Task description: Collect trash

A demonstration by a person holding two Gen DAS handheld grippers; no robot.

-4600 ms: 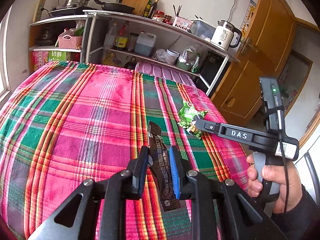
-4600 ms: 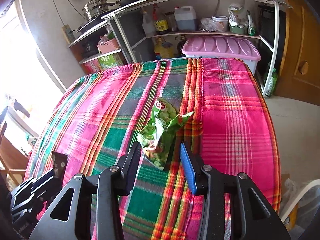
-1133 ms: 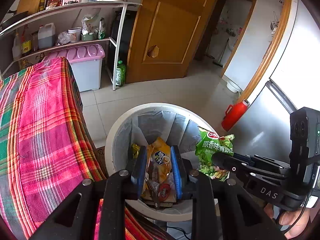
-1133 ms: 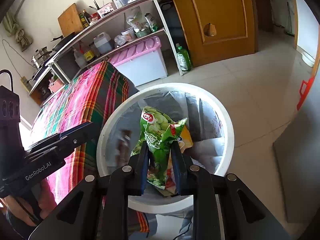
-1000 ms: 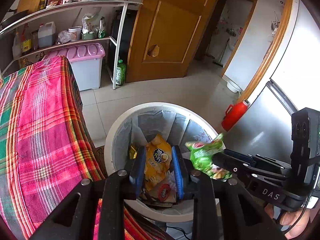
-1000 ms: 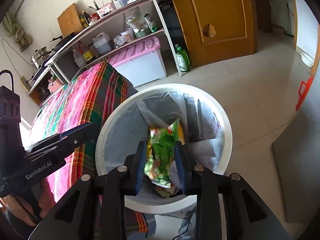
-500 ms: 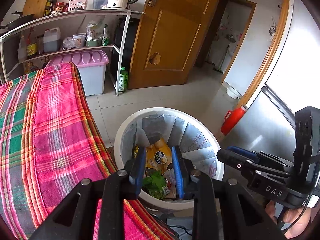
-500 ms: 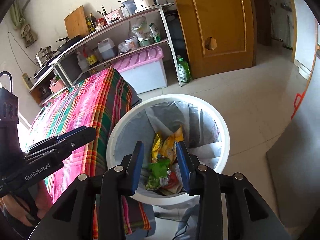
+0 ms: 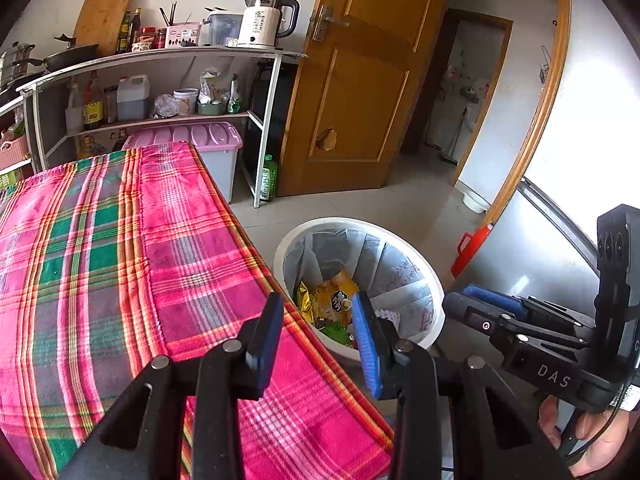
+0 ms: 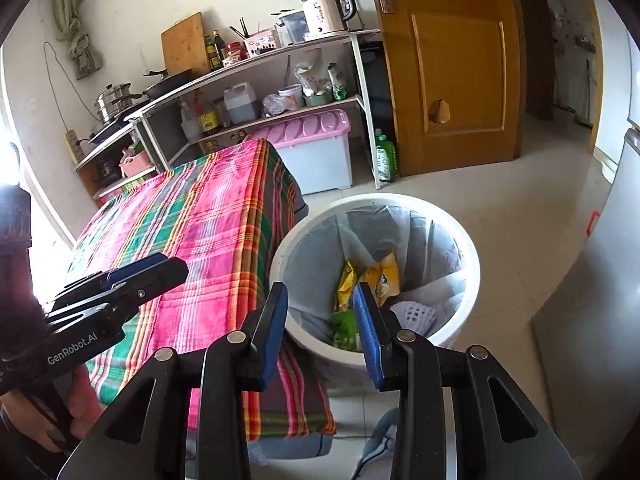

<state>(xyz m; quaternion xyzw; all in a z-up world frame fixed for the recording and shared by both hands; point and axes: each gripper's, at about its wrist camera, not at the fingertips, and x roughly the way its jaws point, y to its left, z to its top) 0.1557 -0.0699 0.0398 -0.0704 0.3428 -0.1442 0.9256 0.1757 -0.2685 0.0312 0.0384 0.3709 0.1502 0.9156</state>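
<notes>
A white trash bin with a grey liner stands on the floor at the table's near corner. Inside lie a yellow snack bag and the green snack wrapper. My left gripper is open and empty above the table's edge beside the bin. My right gripper is open and empty above the bin's near rim. It also shows in the left wrist view to the right of the bin. The left gripper shows at the left of the right wrist view.
The table with a pink-and-green plaid cloth lies left of the bin. A shelf rack with bottles, a kettle and a pink-lidded box stands behind. A wooden door, a red jug and a fridge are on the right.
Both grippers let go of their wrappers over the bin, and the wrappers fell inside. Both grippers then opened wider and pulled back and up from the bin.
</notes>
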